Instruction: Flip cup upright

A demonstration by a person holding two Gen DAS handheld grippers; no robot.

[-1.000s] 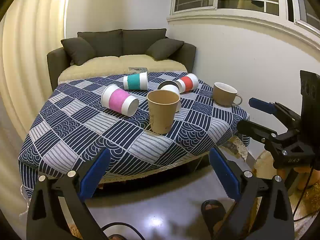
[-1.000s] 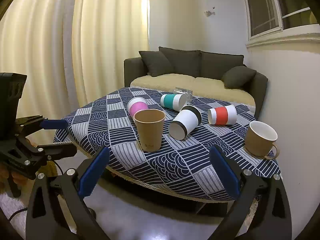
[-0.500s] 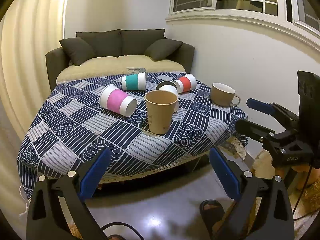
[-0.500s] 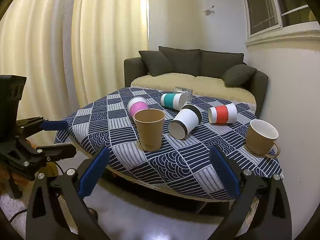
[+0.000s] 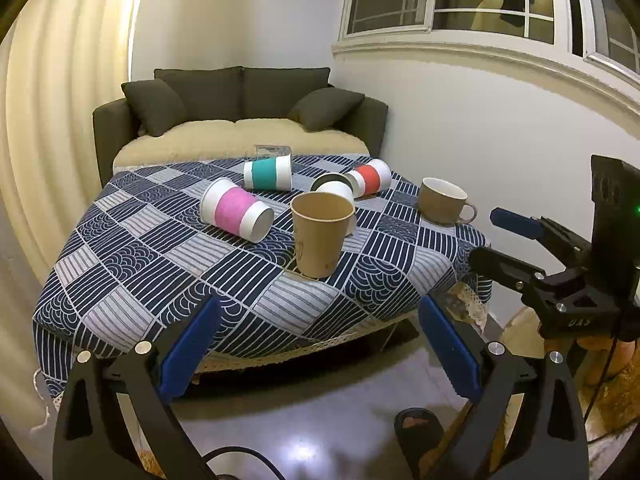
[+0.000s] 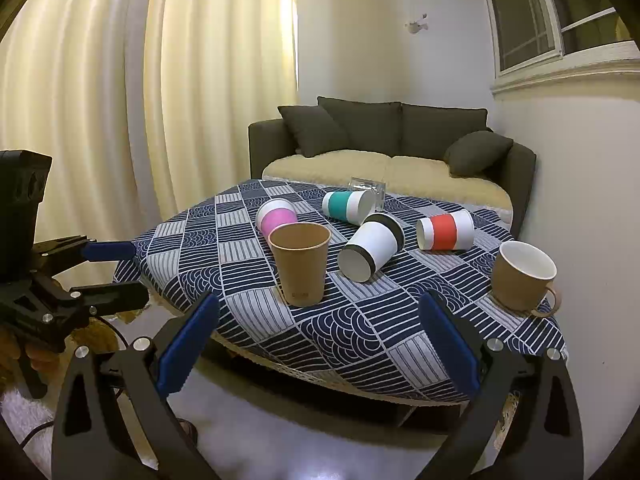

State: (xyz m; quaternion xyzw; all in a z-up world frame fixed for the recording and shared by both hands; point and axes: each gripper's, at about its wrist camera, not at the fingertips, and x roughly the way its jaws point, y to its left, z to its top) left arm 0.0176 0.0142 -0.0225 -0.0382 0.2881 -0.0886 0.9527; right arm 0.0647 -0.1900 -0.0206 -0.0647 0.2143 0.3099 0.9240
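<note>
**Both grippers released, short of the bench**

Fingers of the left gripper (image 5: 318, 346) and right gripper (image 6: 316, 342) are spread wide and hold nothing, both short of the bench (image 5: 132, 280) edge. On its patterned cloth a brown paper cup (image 5: 322, 234) stands upright near the front. Behind it four banded cups lie on their sides: pink cup (image 5: 236, 212), teal cup (image 5: 267, 173), black-rimmed cup (image 6: 372, 252) and red cup (image 6: 445, 230). A brown mug (image 6: 522, 276) stands upright at the right.
</note>
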